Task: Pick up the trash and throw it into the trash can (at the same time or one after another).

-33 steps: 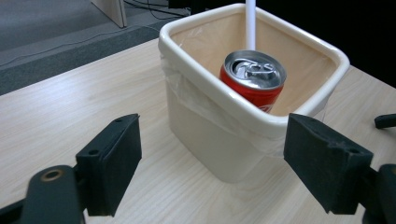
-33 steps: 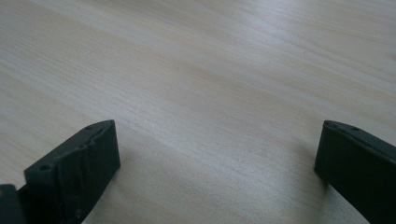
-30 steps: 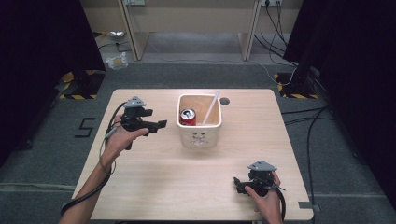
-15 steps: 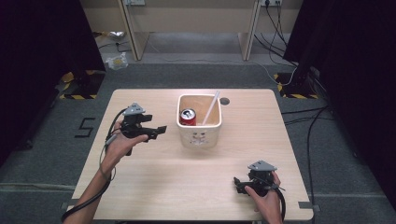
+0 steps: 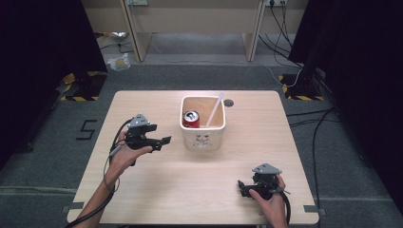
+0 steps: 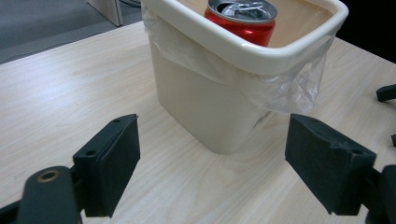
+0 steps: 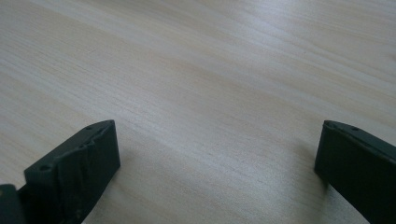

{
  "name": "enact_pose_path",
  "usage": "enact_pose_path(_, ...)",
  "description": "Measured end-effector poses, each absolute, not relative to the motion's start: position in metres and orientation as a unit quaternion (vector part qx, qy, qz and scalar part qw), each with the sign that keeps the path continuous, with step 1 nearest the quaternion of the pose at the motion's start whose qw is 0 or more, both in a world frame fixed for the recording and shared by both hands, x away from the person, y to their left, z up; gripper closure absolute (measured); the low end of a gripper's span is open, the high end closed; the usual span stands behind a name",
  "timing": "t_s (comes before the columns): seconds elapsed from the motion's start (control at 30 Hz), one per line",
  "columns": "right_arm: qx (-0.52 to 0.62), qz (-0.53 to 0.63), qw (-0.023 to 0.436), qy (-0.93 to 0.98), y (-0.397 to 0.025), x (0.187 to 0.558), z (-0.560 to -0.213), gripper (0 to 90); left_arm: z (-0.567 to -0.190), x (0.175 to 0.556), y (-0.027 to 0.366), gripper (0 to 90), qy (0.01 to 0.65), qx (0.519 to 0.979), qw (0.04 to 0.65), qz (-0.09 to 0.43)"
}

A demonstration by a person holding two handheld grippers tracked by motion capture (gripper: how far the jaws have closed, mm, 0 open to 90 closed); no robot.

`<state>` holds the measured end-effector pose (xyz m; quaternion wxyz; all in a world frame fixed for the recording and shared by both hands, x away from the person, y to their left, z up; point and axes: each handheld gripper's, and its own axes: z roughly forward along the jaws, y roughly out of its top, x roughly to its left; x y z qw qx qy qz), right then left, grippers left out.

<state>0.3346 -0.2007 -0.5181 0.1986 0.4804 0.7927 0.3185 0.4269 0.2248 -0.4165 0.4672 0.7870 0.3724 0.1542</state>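
A cream bin lined with a clear plastic bag stands at the table's middle back. Inside it are a red soda can and a white straw that leans on the right wall. My left gripper is open just left of the bin, jaws pointing at it, nothing between them. In the left gripper view the bin is close ahead and the can stands upright inside. My right gripper rests open near the front right edge, over bare wood.
The light wooden table has a round cable hole behind the bin. Grey floor surrounds it, with desk legs and cables at the back. The other gripper's black tip shows at the right edge of the left gripper view.
My left gripper has drawn back toward the person and a little lower on the table, away from the bin's left side. The right gripper has stayed put.
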Motion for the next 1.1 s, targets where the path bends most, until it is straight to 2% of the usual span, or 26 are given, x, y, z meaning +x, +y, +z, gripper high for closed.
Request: enact_pose_path(1.1, 0.48, 0.318, 0.198, 0.793, -0.201, 0.335, -0.518, 0.2, -0.457, 0.4, 0.238, 17.7, 0.381, 0.787, 0.456, 0.166)
